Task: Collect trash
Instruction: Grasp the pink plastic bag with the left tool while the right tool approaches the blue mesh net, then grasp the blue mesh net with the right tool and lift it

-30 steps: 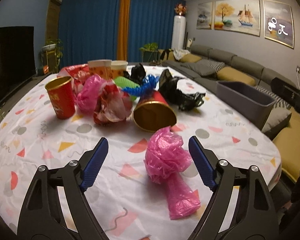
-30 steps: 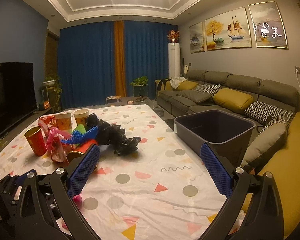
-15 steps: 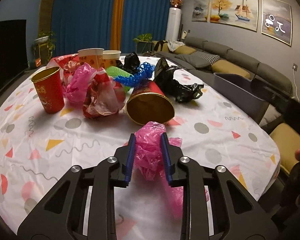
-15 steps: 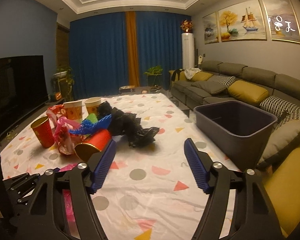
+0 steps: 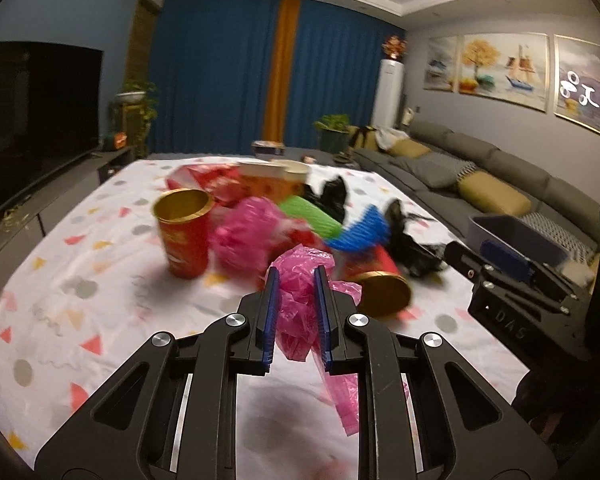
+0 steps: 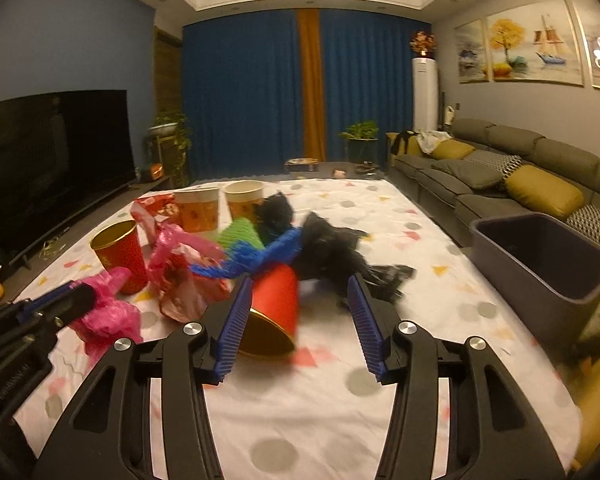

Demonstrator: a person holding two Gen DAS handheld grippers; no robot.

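Nearest, the left gripper (image 5: 296,312) has its fingers clamped on the pink plastic bag (image 5: 300,304), having just been closing on it; the crumpled wad bulges above the pads and a loose tail hangs below them toward the counter (image 5: 80,312). That tail could snag or the slick film could slip out of the pinch if the bag is swung quickly, since only a bunched fold is held.

The right gripper (image 6: 298,316) has its fingers apart, though they have just been narrowing, and nothing is pressed between them. The fallen red cup (image 6: 274,312), lying on its side with its gold mouth toward the camera, sits just beyond the left finger and partly in the gap. Being round, it may roll away or get nudged sideways if one finger reaches it first.

Beyond lies the rest of the heap: an upright red cup (image 6: 120,254), a black bag (image 6: 340,252) and two paper cups (image 6: 220,204), all seemingly empty. Far right of the fingers, the grey bin (image 6: 540,256) looks empty, though its floor is only partly visible
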